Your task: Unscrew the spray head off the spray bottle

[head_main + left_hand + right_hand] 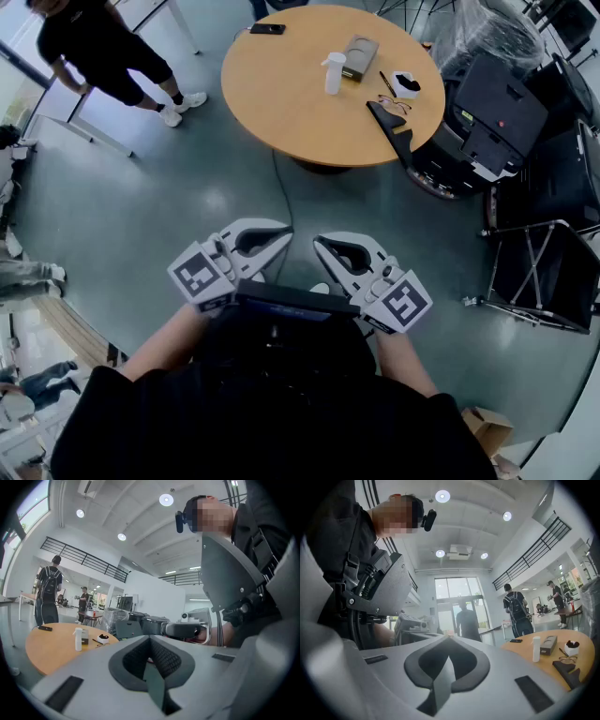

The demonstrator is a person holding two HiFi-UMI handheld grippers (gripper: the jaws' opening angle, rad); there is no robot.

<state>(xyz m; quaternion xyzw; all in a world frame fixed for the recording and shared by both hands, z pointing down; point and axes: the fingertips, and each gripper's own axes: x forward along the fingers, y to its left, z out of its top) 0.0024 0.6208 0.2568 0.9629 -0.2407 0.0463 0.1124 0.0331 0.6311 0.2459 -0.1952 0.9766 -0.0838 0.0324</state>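
Wood-toned and round, the surface [291, 94] stands at the far side of a high, bright hall with a smooth grey floor [187, 197]. Black equipment cases [502, 117] crowd its right edge, and a person in black [103, 52] stands at far left. A railed gallery and round ceiling lights show in both gripper views.

The spray bottle [334, 73] stands upright near the middle of the surface. It is white and slim, with its spray head on top. A grey case [359, 57] lies just to its right and a dark phone [267, 29] lies near the far left rim. A pair of glasses [392, 100] rests toward the right edge.

Near the wearer's body, well apart from the surface, the left hand-held gripper [284, 234] and the right hand-held gripper [322, 244] are held side by side with their tips angled toward each other. On each the jaws are pressed together with nothing between them. The bottle appears small and distant beyond both.
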